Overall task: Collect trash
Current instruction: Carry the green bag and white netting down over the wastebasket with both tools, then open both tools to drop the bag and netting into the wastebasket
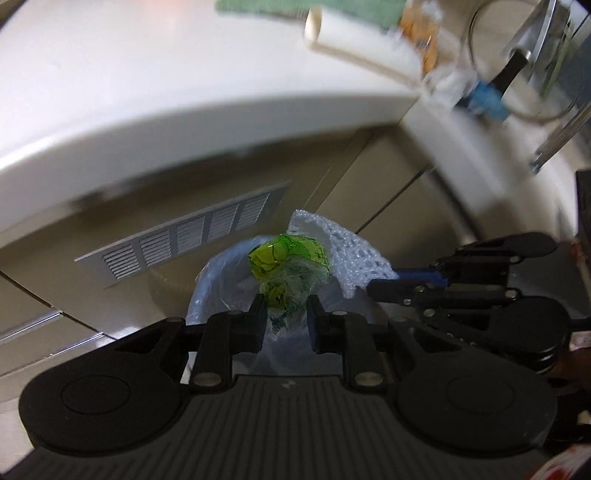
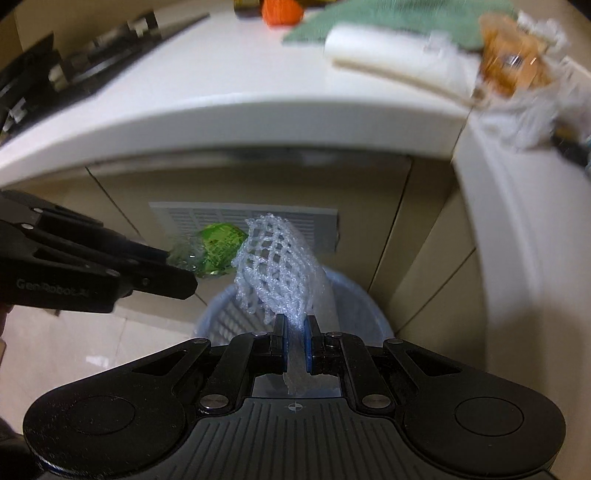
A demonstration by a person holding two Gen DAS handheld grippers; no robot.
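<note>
My left gripper is shut on a crumpled green plastic wrapper and holds it above a pale blue waste basket lined with a clear bag. My right gripper is shut on a white foam fruit net and holds it above the same basket. The two pieces of trash hang side by side, net to the right of the wrapper. The wrapper also shows in the right wrist view, and the net in the left wrist view.
A white countertop overhangs beige cabinet doors with a white vent grille. On it lie a green cloth, a white foam tray, an orange wrapper and a stove. A tap stands at the right.
</note>
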